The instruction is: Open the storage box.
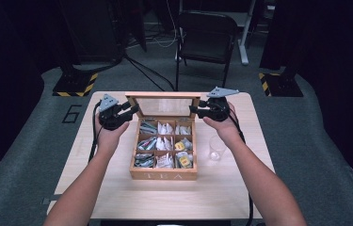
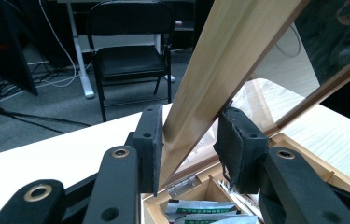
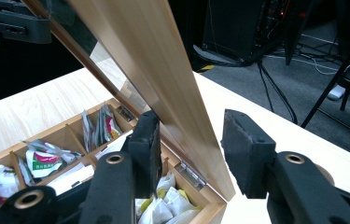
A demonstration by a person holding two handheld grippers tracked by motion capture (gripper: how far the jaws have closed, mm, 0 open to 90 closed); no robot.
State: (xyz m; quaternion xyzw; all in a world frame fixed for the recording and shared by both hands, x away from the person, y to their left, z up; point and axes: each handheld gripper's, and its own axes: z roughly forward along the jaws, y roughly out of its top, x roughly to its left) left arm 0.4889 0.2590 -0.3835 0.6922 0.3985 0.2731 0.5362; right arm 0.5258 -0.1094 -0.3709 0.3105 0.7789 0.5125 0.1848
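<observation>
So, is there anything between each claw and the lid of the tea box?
Nothing visible. The lid stands raised, and the left claw and right claw each have its side frame between their jaws. The glass stands apart, right of the tea box.

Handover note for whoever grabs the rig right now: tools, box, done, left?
Left tool: jaws straddle the left side rail of the lid, open; the left pad looks to touch, the right stands off.
Right tool: straddles the lid's right rail, open, a gap at the right pad.
Tea box: mid-table, lid raised near upright, tea bags in the compartments. Empty glass to its right.
Done: box open.
Left: probably steady or move the lid; no bag picked yet.
</observation>
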